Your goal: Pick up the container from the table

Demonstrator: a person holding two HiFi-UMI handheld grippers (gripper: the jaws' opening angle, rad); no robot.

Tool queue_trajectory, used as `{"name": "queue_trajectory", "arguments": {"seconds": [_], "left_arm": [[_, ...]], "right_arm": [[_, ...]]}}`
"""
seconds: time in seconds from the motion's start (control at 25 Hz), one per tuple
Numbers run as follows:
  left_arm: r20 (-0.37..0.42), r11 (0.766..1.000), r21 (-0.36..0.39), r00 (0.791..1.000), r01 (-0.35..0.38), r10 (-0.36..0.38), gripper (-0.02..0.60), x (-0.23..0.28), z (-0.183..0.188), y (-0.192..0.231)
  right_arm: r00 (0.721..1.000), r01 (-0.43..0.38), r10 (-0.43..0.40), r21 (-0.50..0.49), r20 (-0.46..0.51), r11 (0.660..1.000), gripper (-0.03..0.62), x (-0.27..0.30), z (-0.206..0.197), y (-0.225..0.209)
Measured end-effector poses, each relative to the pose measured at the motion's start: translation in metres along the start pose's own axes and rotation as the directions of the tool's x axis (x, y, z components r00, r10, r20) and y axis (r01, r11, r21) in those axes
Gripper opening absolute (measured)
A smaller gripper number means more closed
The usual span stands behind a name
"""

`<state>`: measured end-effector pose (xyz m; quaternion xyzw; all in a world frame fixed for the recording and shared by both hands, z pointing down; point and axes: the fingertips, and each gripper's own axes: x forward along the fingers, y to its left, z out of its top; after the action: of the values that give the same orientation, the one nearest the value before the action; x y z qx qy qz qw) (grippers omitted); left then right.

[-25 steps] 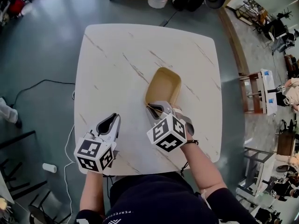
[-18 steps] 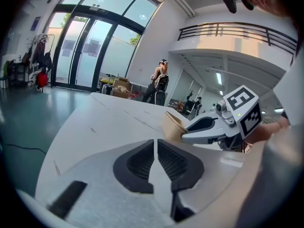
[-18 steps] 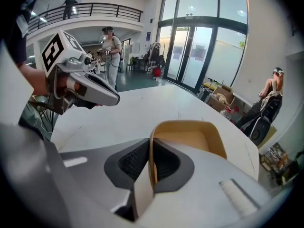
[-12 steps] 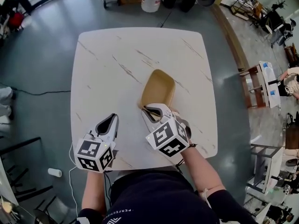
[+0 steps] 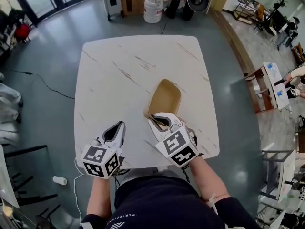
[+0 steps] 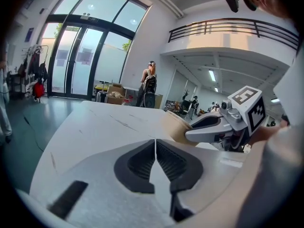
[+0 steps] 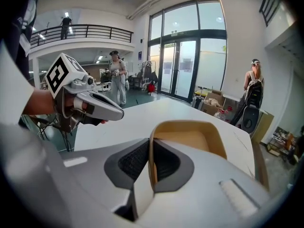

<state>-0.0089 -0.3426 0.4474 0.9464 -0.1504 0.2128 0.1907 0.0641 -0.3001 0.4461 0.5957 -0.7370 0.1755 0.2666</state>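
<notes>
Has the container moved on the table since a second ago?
Yes. Gripped at its rim by the right gripper, the container has drawn slightly toward the table's near edge.

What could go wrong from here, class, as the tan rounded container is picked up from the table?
1. The right hand-held gripper pinches only one thin wall of the tan rounded-rectangular container, so it could tilt, bend or slip free.
2. The left hand-held gripper is shut and empty, apart from the container, so nothing would catch a drop.
</notes>
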Motion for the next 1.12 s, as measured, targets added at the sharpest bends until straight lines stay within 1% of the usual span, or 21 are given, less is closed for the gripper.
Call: {"name": "queue_trajectory", "arguments": {"seconds": [0.24,0.44,0.56,0.68,0.8,0.96,1.12], "left_arm": [[0.032,0.999,0.034,0.999,-0.006,0.005,-0.003,-0.016,0.0,-0.033],[0.071,0.998,0.058,0.997,-0.03,0.026,-0.006,-0.032,-0.002,-0.055],[0.084,0.997,0.066,0.996,-0.035,0.029,-0.011,-0.042,-0.007,-0.068],[0.095,0.998,0.054,0.995,-0.017,0.011,-0.011,-0.05,-0.015,-0.085],[0.096,0.998,0.059,0.995,-0.005,-0.001,-0.009,-0.053,-0.021,-0.098],[0.09,0.998,0.065,0.996,0.011,-0.017,-0.009,-0.054,-0.029,-0.115],[0.096,0.997,0.077,0.995,0.022,-0.03,-0.009,-0.055,-0.028,-0.124]], "right_arm": [[0.995,-0.028,0.02,0.078,0.094,0.997,0.023,-0.035,0.001,0.016],[0.979,-0.063,0.031,0.155,0.202,0.986,0.023,-0.064,0.003,0.03],[0.97,-0.067,0.025,0.17,0.241,0.983,0.023,-0.081,0.0,0.038],[0.961,-0.066,0.014,0.179,0.277,0.982,0.023,-0.1,-0.005,0.045],[0.948,-0.079,0.013,0.197,0.318,0.977,0.023,-0.116,-0.008,0.049],[0.937,-0.099,0.02,0.211,0.35,0.973,0.023,-0.136,-0.014,0.055],[0.928,-0.122,0.028,0.233,0.371,0.965,0.023,-0.145,-0.019,0.06]]}}
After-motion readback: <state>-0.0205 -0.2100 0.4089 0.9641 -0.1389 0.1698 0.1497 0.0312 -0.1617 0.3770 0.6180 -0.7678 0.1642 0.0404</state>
